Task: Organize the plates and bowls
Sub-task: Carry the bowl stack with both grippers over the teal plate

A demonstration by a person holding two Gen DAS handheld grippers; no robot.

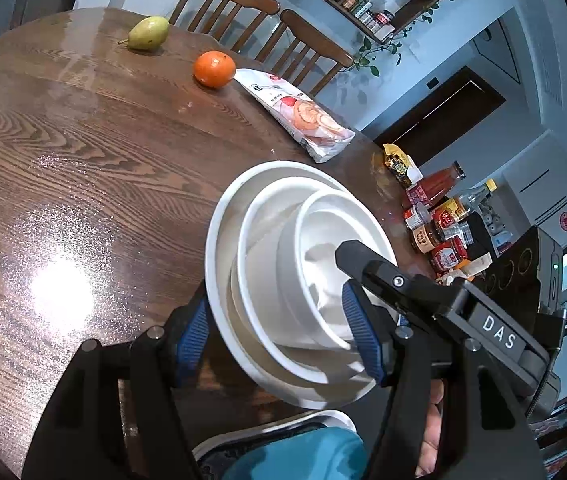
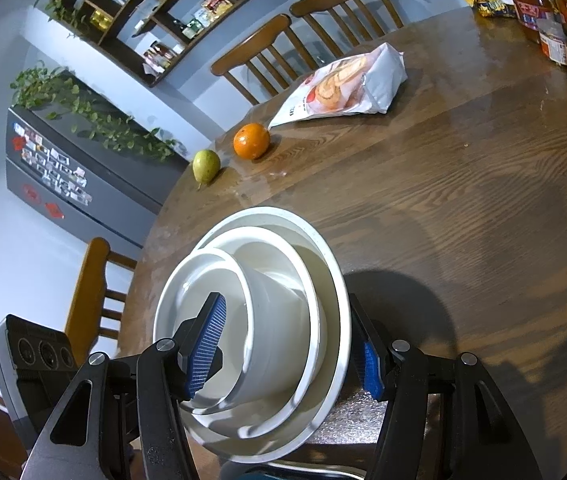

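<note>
While tilted, the nested bowls (image 1: 283, 280) sit clamped between both tools.

The wooden table (image 2: 463, 208) lies bare between the nested white bowls (image 2: 275, 320) at its near edge and the far fruit. A pear (image 2: 205, 165), an orange (image 2: 251, 141) and a snack bag (image 2: 347, 84) line the far side, with sauce bottles (image 2: 563, 32) crowding the right edge

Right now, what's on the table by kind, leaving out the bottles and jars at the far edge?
White dishes, nested in one stack: 3
Orange: 1
Pear: 1
Snack bag: 1
Yellow packet: 1
Total: 7
</note>
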